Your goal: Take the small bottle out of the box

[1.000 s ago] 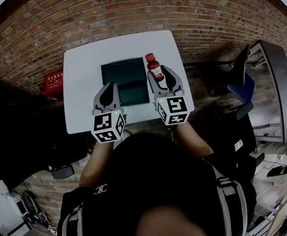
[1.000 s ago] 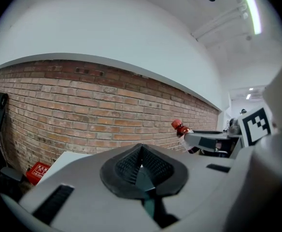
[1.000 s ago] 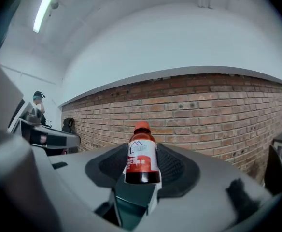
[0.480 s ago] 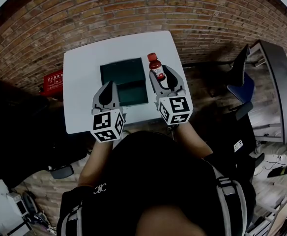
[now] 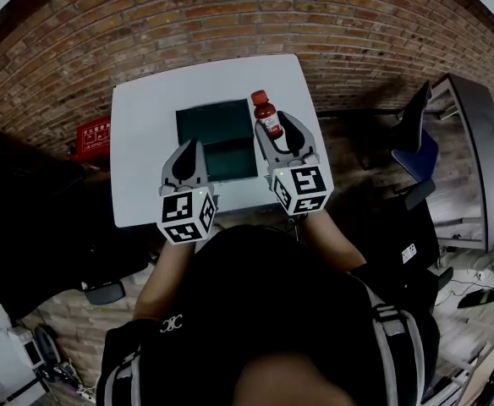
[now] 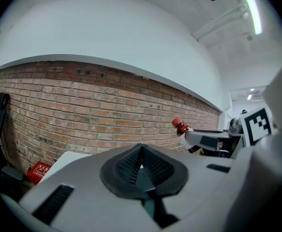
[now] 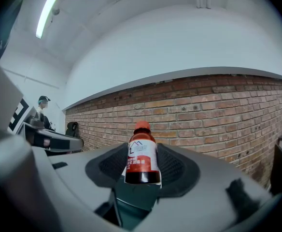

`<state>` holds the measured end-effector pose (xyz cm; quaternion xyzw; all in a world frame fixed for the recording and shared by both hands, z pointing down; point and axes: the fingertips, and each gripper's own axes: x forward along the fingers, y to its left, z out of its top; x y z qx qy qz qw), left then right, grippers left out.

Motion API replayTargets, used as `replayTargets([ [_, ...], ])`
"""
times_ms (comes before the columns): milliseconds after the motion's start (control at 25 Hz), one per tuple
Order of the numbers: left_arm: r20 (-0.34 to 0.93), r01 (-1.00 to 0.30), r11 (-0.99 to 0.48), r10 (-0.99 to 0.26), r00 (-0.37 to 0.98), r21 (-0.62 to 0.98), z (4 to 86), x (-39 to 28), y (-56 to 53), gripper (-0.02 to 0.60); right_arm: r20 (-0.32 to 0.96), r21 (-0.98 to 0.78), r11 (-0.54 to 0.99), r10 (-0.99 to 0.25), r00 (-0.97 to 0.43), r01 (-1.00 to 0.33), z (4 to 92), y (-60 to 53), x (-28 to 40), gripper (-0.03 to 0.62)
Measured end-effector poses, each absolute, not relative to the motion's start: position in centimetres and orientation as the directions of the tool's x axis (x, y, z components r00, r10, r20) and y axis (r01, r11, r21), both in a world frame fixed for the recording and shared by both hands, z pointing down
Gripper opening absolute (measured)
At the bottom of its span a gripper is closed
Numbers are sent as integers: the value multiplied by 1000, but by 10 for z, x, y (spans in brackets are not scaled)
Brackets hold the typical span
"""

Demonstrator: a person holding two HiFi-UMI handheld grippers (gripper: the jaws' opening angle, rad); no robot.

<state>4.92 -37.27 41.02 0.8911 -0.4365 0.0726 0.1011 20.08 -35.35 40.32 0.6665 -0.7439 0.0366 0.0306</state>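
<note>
The desk fills the upper centre of the head view, and the box lies on its middle. The left hand-held gripper sits at the box's lower left corner. The right hand-held gripper is at the box's right edge, with the bottle upright between its jaws. A crate is left of the desk and a chair is to its right.

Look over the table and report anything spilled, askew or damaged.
Nothing stands out. The small bottle sits capped and upright in the right claw, by the right edge of the box. No spill shows on the white table. The left claw is shut and empty.
</note>
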Motion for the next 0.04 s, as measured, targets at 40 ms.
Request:
replayTargets([
  [40,219,-793,-598,-763,608,117,410,48,-373,6,94,-14,111,-989,-112,-994,403,-354,199,202],
])
